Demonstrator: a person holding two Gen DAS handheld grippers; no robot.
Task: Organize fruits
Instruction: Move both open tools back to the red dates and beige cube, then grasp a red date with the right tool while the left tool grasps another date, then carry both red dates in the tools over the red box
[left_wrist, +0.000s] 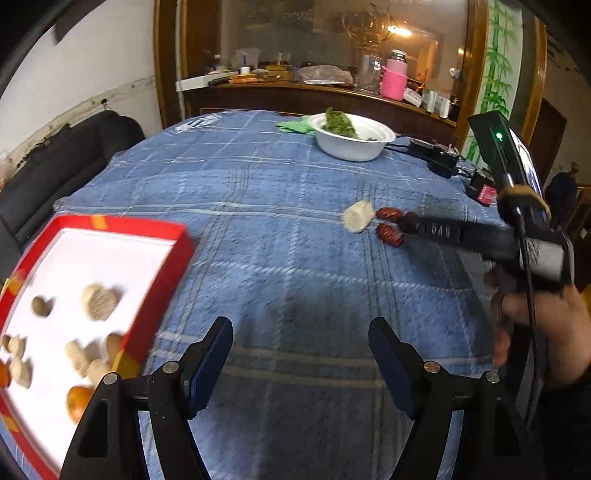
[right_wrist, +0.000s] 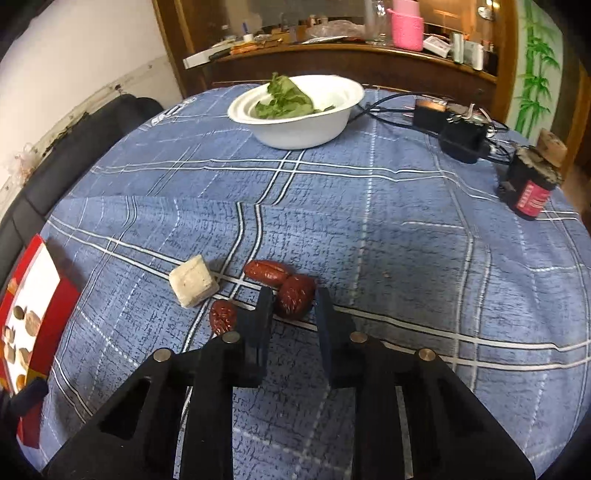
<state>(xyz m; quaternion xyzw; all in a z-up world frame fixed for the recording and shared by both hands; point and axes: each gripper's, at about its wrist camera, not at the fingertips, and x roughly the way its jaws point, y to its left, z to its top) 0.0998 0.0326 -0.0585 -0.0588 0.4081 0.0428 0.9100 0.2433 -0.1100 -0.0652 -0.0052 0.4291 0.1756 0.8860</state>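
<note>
Three dried red dates lie on our blue checked tablecloth (right_wrist: 369, 229), low and left of centre in the right wrist view, beside a pale cube (right_wrist: 193, 281). Our right gripper (right_wrist: 293, 301) has its jaws drawn in narrow around the middle date (right_wrist: 295, 299), one finger on each side; whether the pads truly press it we cannot tell. A second date (right_wrist: 266, 270) lies just above and left of it, touching it, and a third date (right_wrist: 222, 316) sits left of the left finger. Our left gripper (left_wrist: 301, 354), at the bottom of the left wrist view, stands wide apart over bare cloth with nothing between its fingers. At that frame's lower left we see the red tray (left_wrist: 162, 280), white inside, holding pale pieces, nuts and an orange fruit (left_wrist: 79, 402). A white bowl (right_wrist: 295, 122) of green leaves sits at the top centre of the right wrist view
</note>
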